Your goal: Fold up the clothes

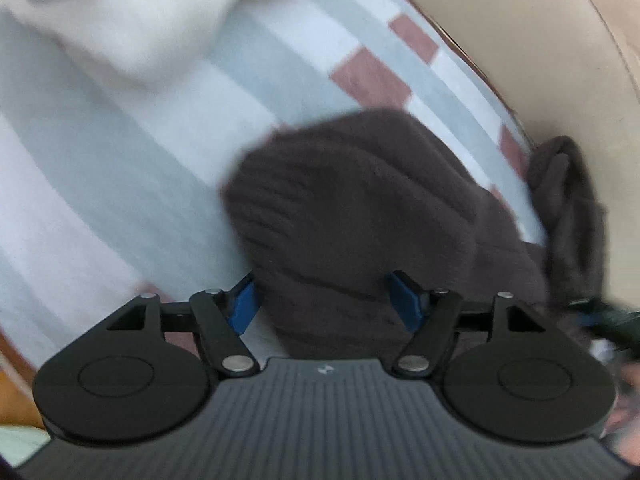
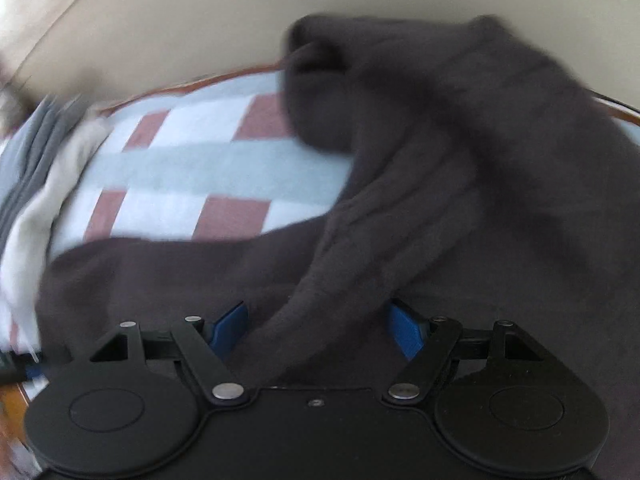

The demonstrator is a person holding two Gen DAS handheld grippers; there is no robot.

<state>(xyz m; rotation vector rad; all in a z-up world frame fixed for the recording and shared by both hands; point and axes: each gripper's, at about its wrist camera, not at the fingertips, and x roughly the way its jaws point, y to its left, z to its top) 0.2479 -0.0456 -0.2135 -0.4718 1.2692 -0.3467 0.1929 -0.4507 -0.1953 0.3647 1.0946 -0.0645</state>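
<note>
A dark brown knit garment (image 1: 352,200) lies bunched on a checked blanket (image 1: 120,160). In the left wrist view its ribbed end runs between the blue pads (image 1: 244,304) of my left gripper (image 1: 325,304), which stands wide open around it. In the right wrist view the same garment (image 2: 460,160) rises in a blurred heap to the upper right. A fold of it trails down between the fingers of my right gripper (image 2: 317,330), also wide open. Both views are smeared by motion.
A white garment (image 1: 140,20) lies heaped at the blanket's far left. A stack of grey cloth (image 2: 36,148) and white cloth (image 2: 44,200) sits along the left side. A beige padded surface (image 2: 200,20) rises behind the blanket (image 2: 200,168).
</note>
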